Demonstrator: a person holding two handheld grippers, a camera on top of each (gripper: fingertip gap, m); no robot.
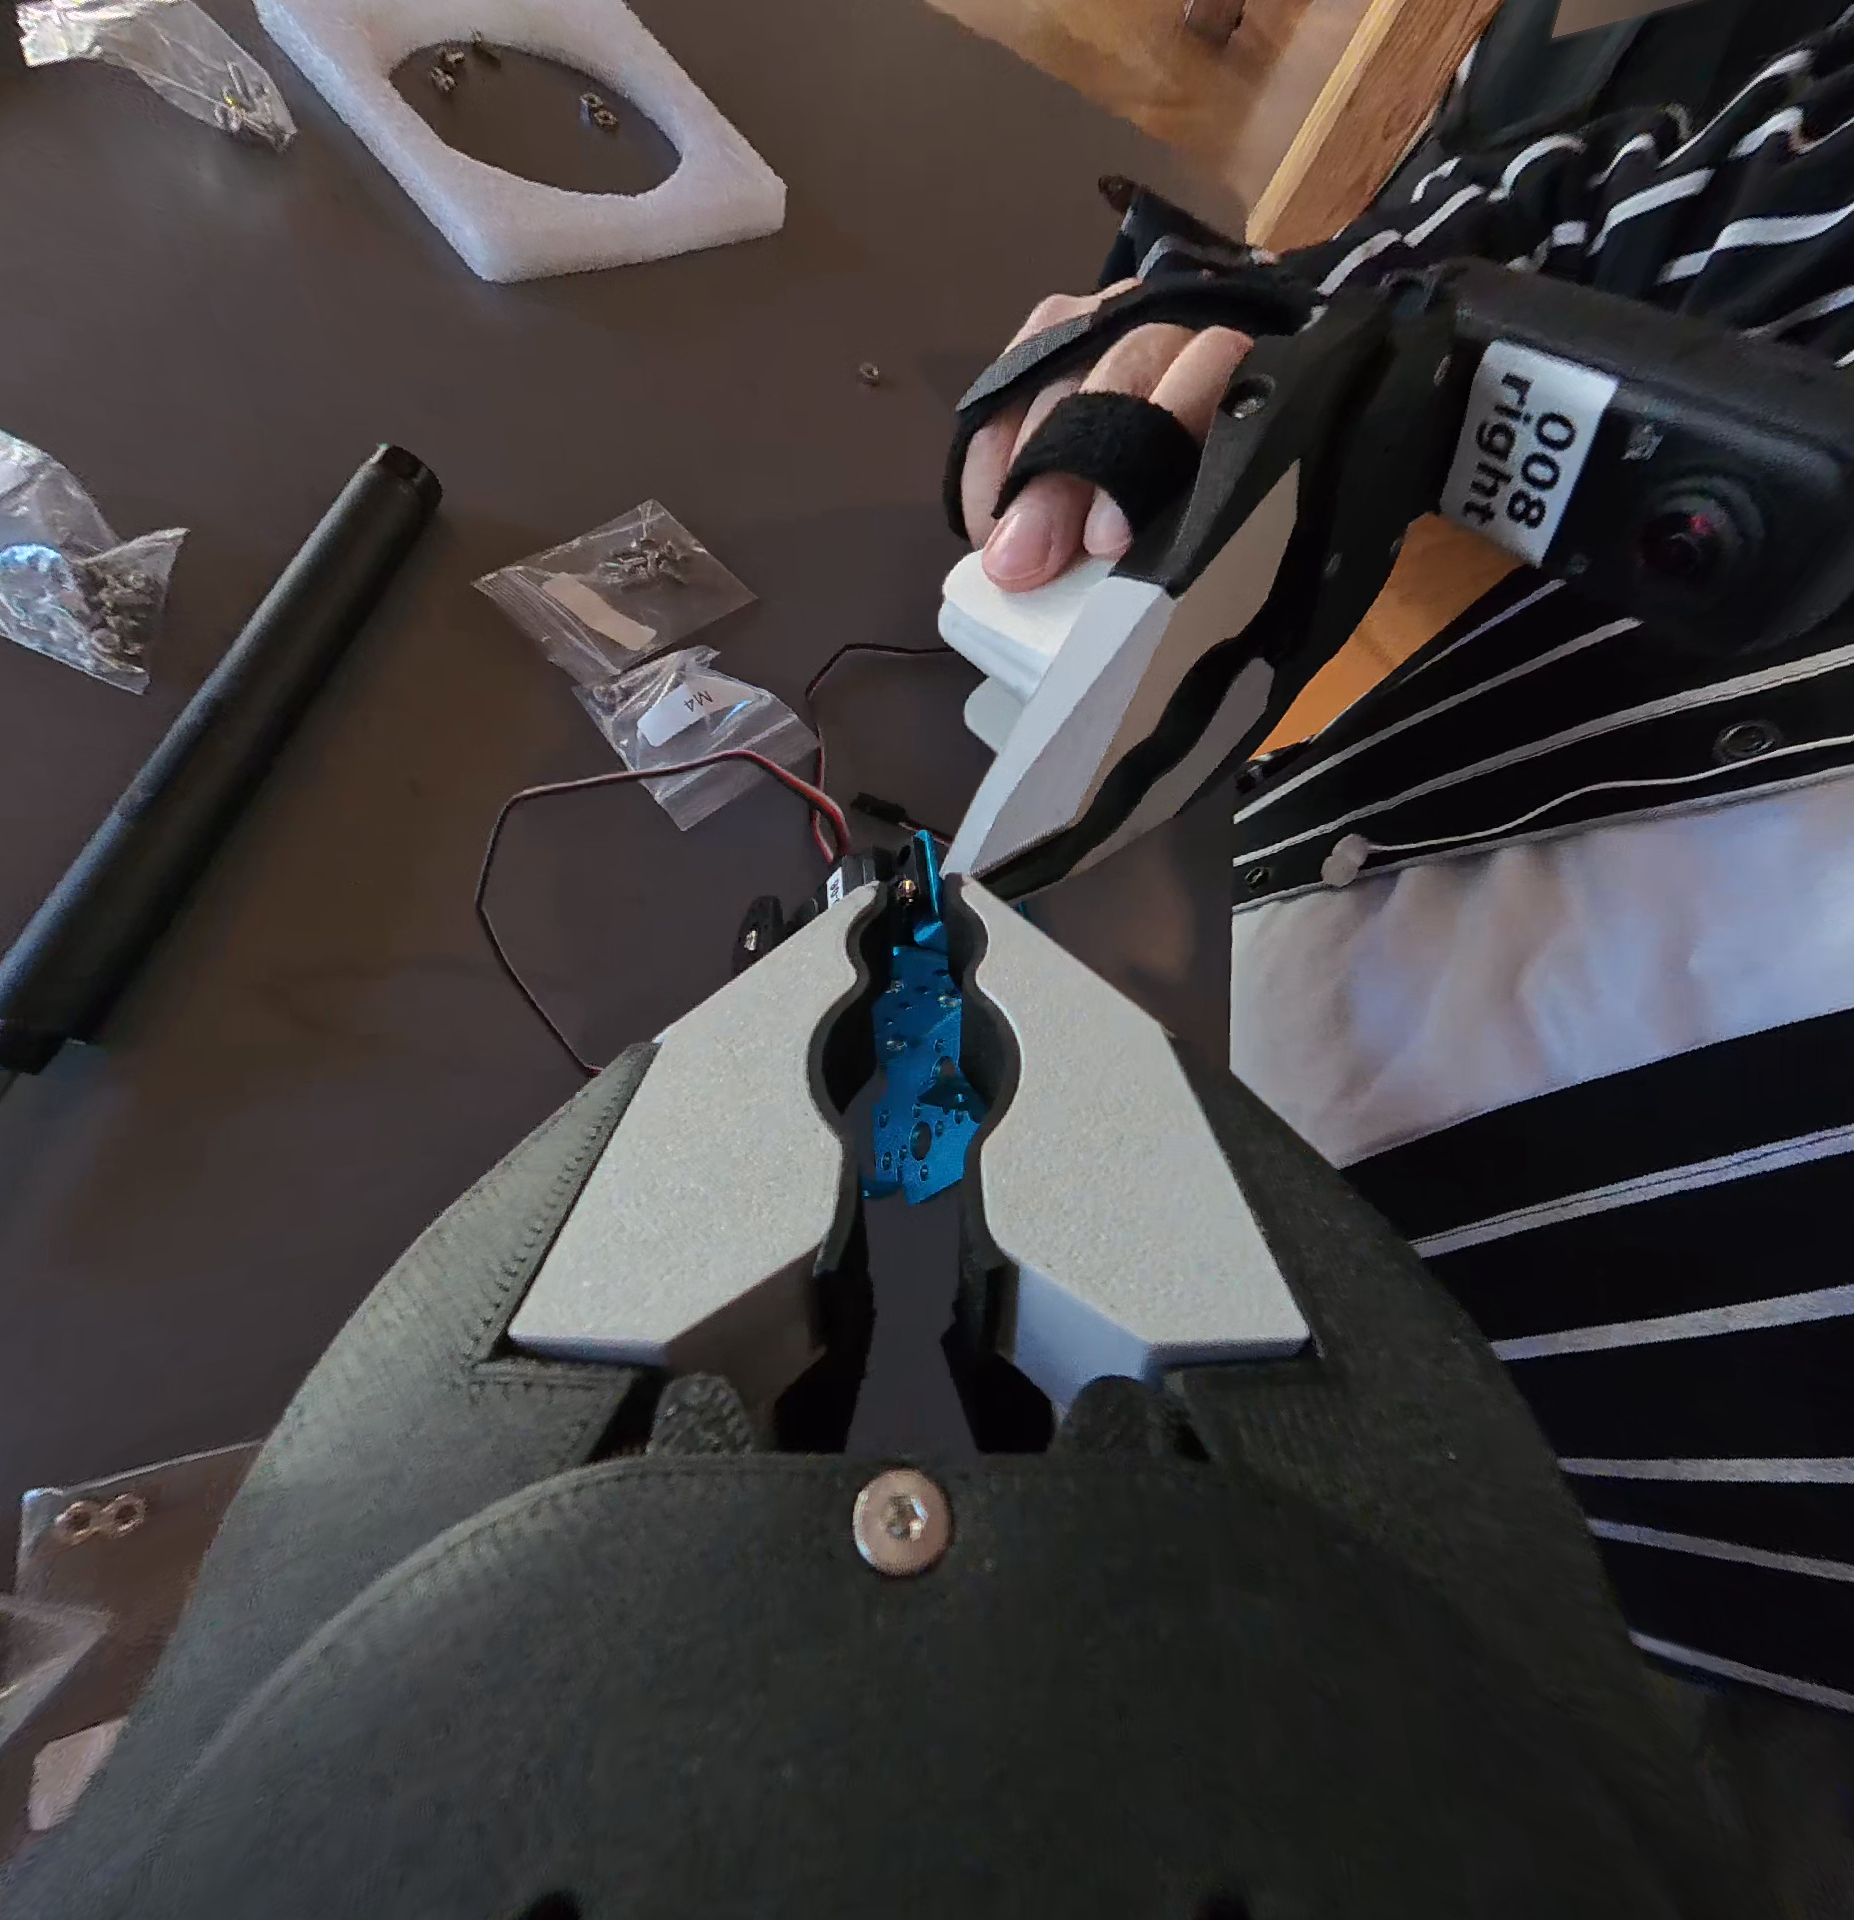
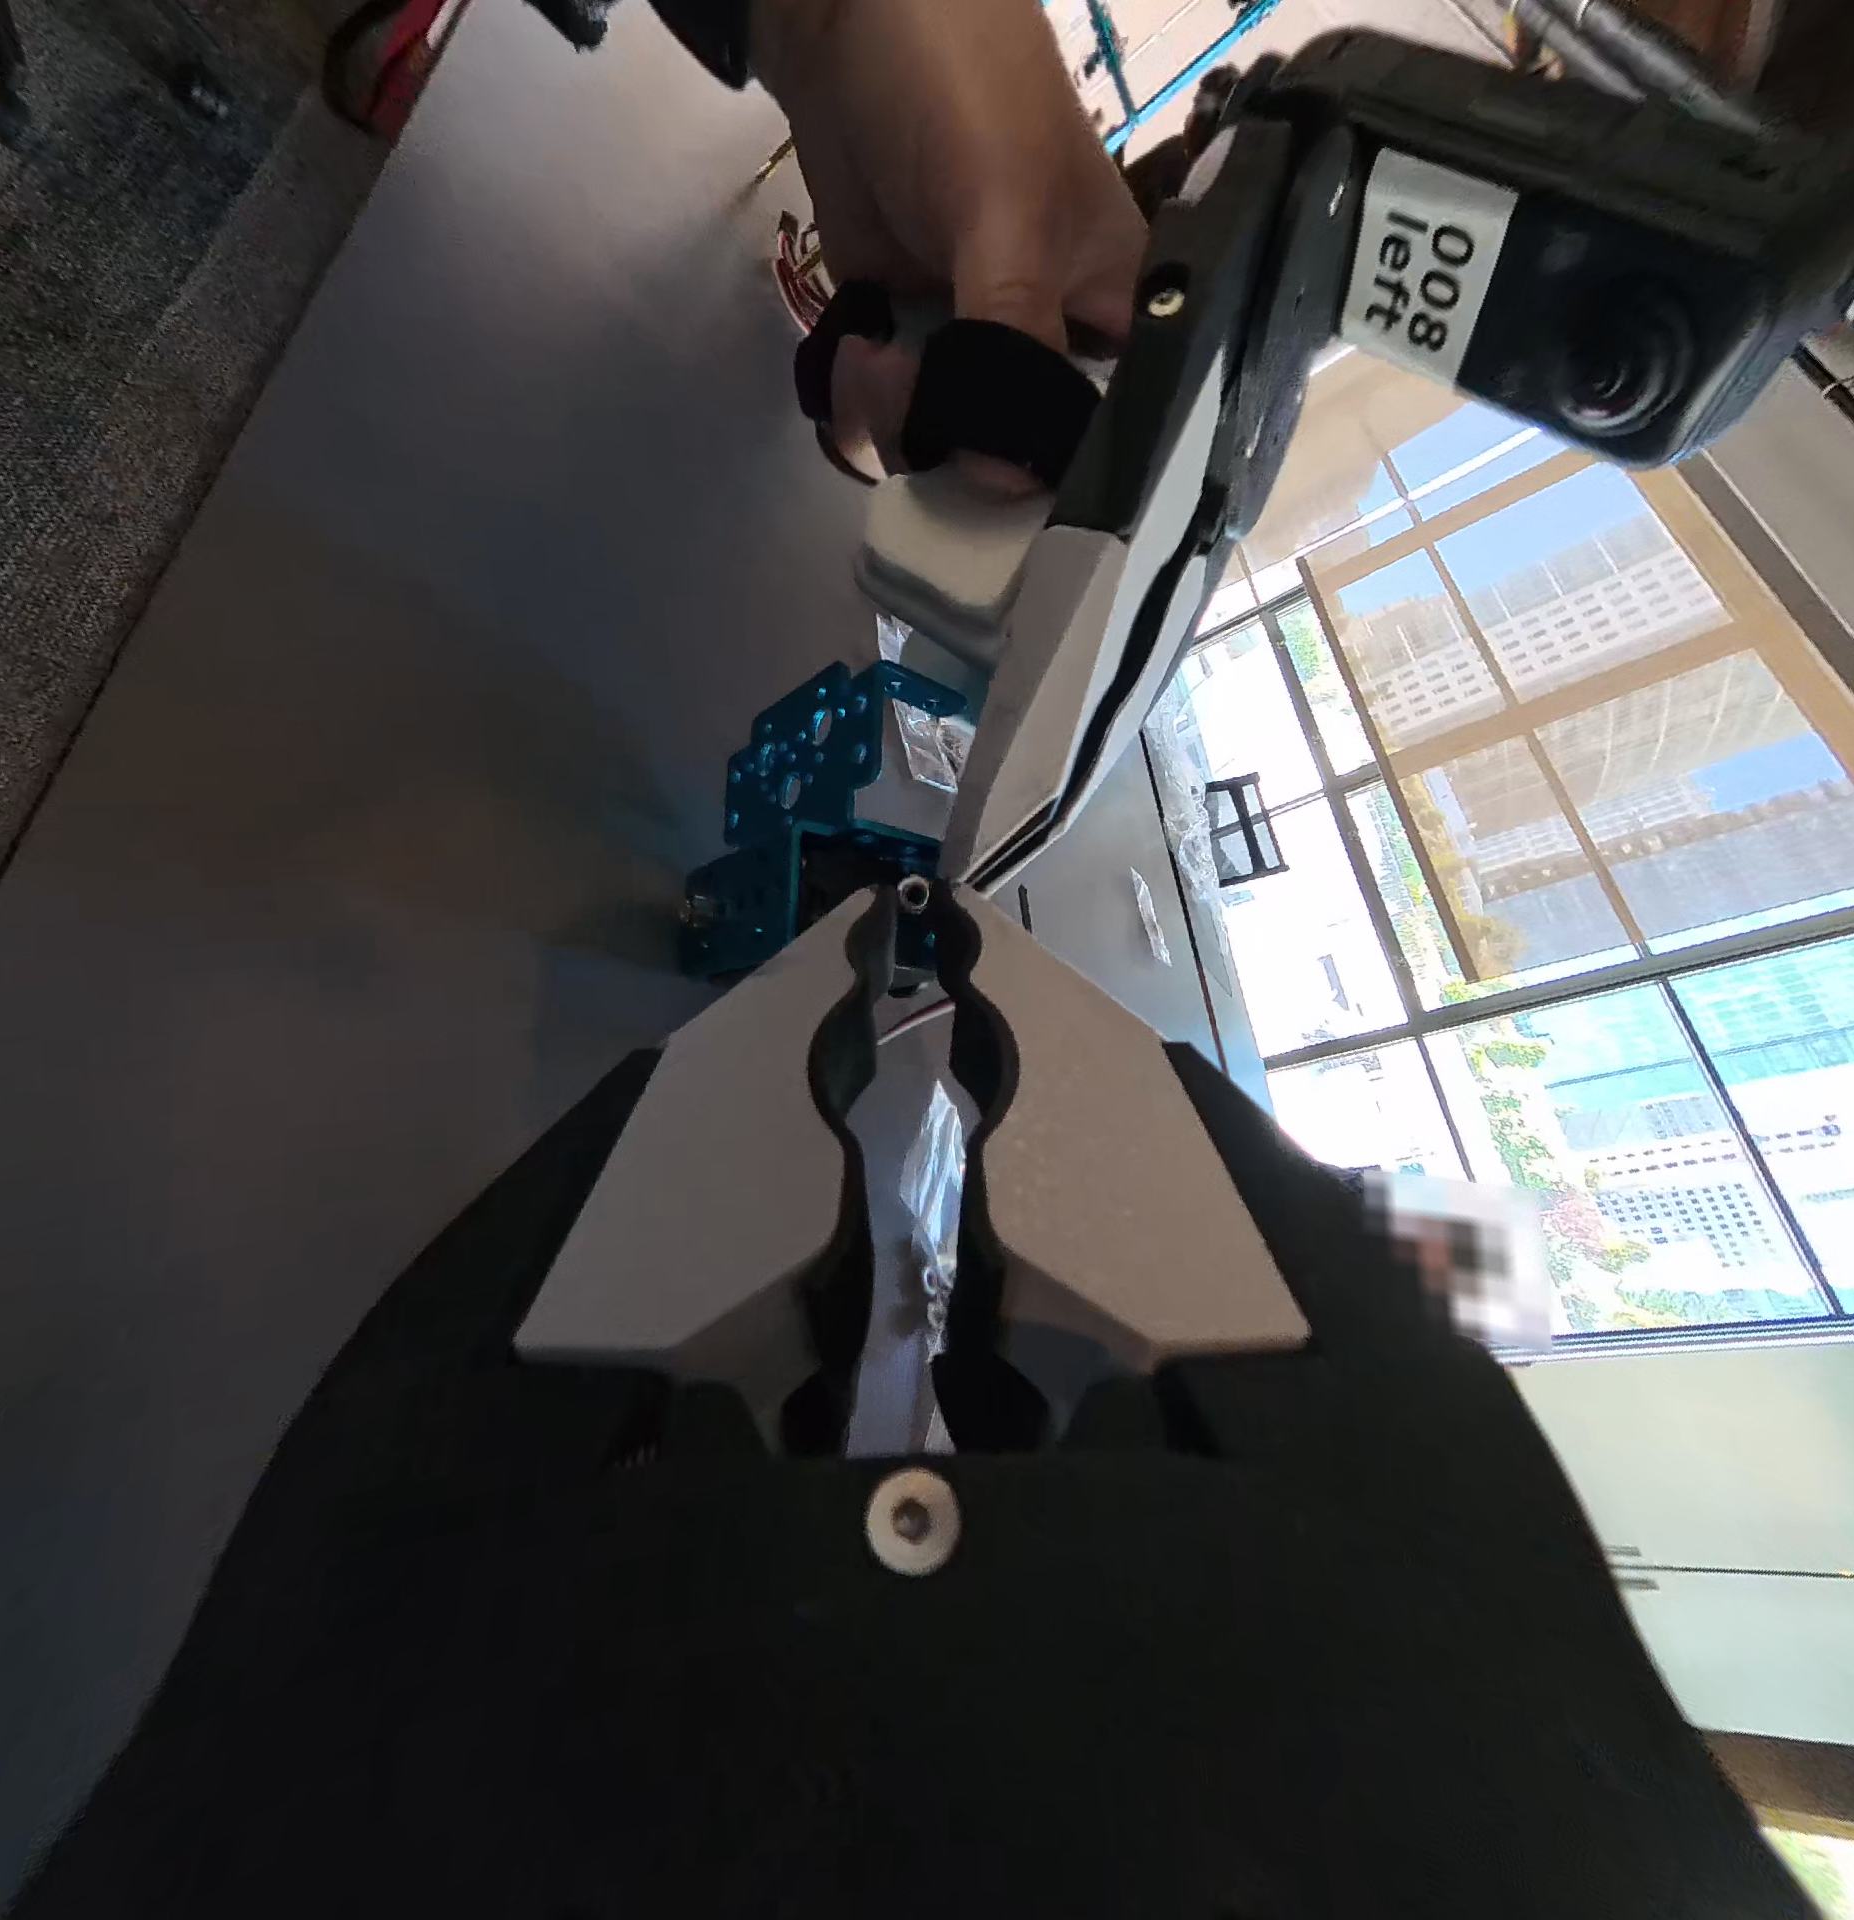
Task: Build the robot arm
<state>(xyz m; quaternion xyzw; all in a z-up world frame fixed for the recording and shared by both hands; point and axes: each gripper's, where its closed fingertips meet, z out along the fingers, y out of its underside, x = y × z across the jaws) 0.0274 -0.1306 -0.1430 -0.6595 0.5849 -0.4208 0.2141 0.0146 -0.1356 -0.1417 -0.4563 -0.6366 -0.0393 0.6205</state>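
My left gripper (image 1: 918, 894) is shut on a blue perforated metal bracket (image 1: 918, 1091), which shows in the gap between its grey fingers. A black servo (image 1: 850, 883) with red and dark wires (image 1: 632, 779) is attached at the bracket's far end. My right gripper (image 2: 910, 902) is shut on a small silver screw (image 2: 910, 891) and holds it against the blue bracket (image 2: 788, 790). In the left wrist view the right gripper (image 1: 970, 871) comes in from the upper right, tips touching mine. In the right wrist view the left gripper (image 2: 959, 868) comes in from above.
On the dark table (image 1: 279, 364) lie a white foam frame (image 1: 507, 156), a black tube (image 1: 227, 727) and several clear bags of screws (image 1: 622, 592). A loose nut (image 1: 869, 372) lies farther back. A person's striped clothing (image 1: 1629, 935) fills the right side. My left and right fingertips are right by each other.
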